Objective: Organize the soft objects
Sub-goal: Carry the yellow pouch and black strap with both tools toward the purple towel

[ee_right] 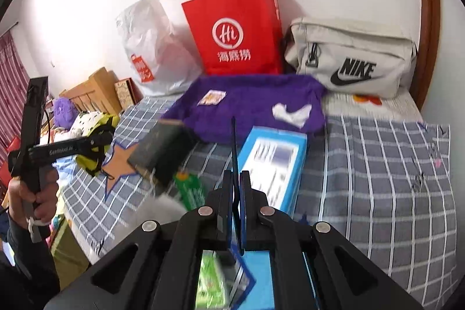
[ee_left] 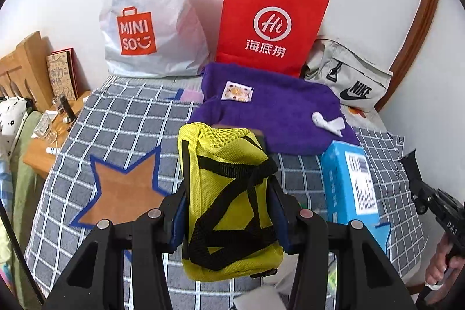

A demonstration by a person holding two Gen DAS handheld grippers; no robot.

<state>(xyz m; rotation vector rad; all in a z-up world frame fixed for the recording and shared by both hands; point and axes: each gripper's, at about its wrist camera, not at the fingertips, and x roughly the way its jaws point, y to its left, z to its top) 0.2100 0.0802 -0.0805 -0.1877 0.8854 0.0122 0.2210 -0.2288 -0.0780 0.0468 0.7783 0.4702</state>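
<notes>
Left tool [ee_left: 229,205] clamped on yellow pouch [ee_left: 229,202], lifted off bed [ee_left: 116,118] (likely for carrying). Right tool [ee_right: 237,188] pressed together, empty; purple towel [ee_right: 247,103] at 12 o'clock.

Towel [ee_left: 279,109] before paper bag [ee_left: 270,19]; box [ee_left: 348,182] right.
</notes>
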